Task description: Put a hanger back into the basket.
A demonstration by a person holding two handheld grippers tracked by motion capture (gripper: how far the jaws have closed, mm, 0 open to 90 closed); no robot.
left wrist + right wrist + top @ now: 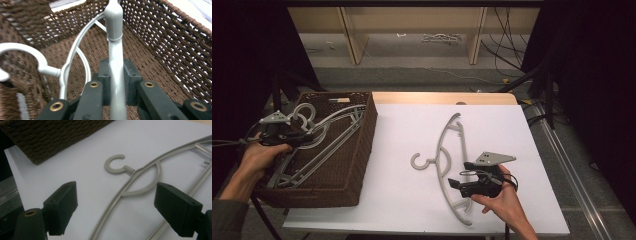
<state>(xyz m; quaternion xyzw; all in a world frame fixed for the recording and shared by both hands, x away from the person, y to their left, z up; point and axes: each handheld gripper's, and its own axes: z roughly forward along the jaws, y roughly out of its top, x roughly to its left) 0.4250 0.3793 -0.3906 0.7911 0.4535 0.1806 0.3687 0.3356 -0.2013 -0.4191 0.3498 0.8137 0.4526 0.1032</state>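
At the left edge of the table stood the brown wicker basket [362,150], with grey hangers piled in it. My left gripper [294,136] was down inside it, and its jaws were closed tight on the bar of one grey hanger [115,75]; in the left gripper view that bar ran straight up between my pads [105,75], with a second hanger's hook [22,53] curling off to one side against the woven wall.

Further right, on the white tabletop [402,200], lay a loose grey hanger [447,155], flat, its hook pointing toward the basket and well apart from it.

My right gripper [459,185] hovered at the near end of that hanger, just beside its arm. In the right gripper view my jaws stood wide apart with nothing between them, and the hanger's hook [115,165] and curved brace lay on the table beyond my pads [62,205].
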